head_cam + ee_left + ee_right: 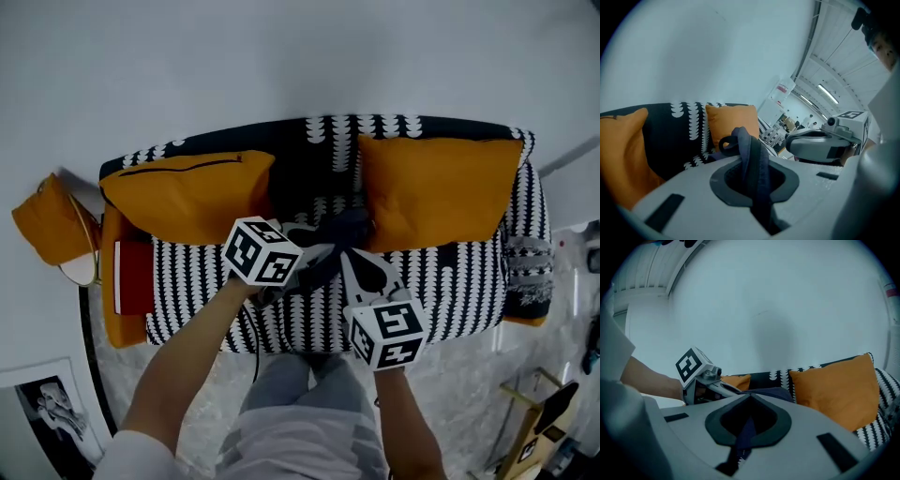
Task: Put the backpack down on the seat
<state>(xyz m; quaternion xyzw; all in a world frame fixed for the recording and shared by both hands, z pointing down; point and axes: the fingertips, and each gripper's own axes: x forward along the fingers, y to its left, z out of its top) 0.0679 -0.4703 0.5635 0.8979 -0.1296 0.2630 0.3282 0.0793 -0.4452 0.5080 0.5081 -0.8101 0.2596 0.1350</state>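
The dark backpack (344, 233) hangs low over the middle of the black-and-white patterned sofa seat (431, 291), between two orange cushions (192, 194) (436, 187). My left gripper (317, 257) reaches it from the left and is shut on a dark blue strap (751, 154), which runs up between its jaws. From the right, my right gripper (362, 274) is shut on another piece of the dark blue strap (747, 427). Each gripper shows in the other's view: the right gripper (824, 142) and the left gripper (702, 377). Most of the backpack's body is hidden behind the grippers.
The sofa backrest (309, 155) stands against a white wall. A red book (137, 277) lies on the orange left armrest. An orange cushion (49, 220) and a round gold-rimmed table (82, 272) sit left of the sofa. A framed picture (47, 408) leans on the floor.
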